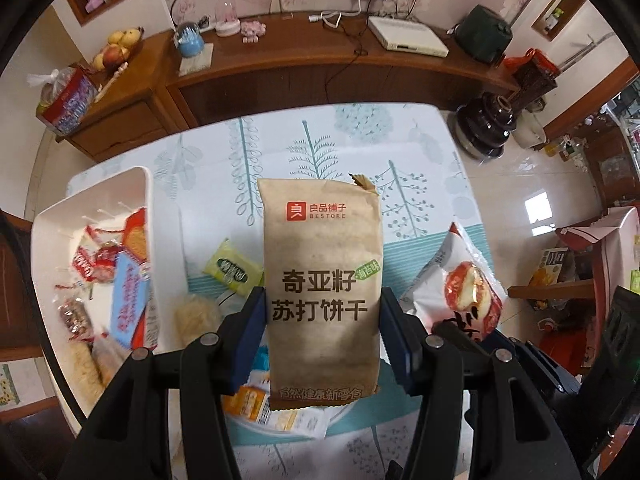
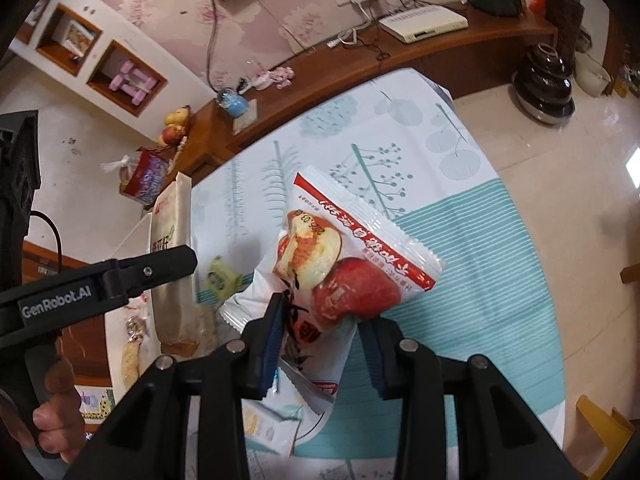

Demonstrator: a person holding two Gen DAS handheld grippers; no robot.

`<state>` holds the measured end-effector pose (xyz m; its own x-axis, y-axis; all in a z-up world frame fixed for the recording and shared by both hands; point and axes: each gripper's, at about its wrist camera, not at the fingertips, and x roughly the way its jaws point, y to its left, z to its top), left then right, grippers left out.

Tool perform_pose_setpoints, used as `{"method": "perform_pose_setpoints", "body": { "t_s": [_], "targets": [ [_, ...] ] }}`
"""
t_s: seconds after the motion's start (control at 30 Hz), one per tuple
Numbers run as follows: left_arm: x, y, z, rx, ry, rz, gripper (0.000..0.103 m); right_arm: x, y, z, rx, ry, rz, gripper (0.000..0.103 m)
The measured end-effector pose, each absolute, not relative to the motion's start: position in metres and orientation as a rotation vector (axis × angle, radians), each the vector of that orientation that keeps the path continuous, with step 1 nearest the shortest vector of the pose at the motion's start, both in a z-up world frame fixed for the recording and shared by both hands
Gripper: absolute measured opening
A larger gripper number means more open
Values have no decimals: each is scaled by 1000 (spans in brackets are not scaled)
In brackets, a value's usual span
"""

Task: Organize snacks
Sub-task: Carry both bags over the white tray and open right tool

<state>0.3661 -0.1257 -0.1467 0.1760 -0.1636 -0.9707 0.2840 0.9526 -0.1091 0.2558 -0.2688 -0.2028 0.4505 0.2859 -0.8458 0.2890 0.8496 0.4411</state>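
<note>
My left gripper (image 1: 322, 300) is shut on a brown paper cracker packet (image 1: 320, 240), which it holds upright above the table, pads pressed on both of its sides. The right wrist view shows that packet (image 2: 172, 240) edge-on at the left. My right gripper (image 2: 326, 316) is shut on the lower part of a white bag with a red apple picture (image 2: 352, 248), also lifted off the table. That bag (image 1: 460, 288) hangs at the right of the left wrist view. To the left, a white tray (image 1: 92, 196) holds several wrapped snacks.
A small green packet (image 1: 234, 270) and a pale crisp snack (image 1: 196, 316) lie on the tree-patterned tablecloth (image 1: 320, 140) between tray and grippers. More packets (image 1: 256, 404) lie below the grippers. A wooden sideboard (image 1: 280, 64) runs behind the table. A person's hand (image 2: 52, 420) grips the left handle.
</note>
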Motion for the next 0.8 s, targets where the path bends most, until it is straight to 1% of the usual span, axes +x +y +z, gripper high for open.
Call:
{"method": "perform_pose_setpoints", "body": {
  "t_s": [0.23,0.43,0.8],
  "targets": [
    [333,-97,-102,85,1285,-299,54,238,-247,-170,550,1074,68,36],
    [310,-64,-76,59,1232,-262,54,223,-222,-150,529,1035,130,37],
    [279,22,-64,0,1198,-167,54,202,-155,-130,472,994,251,37]
  ]
}}
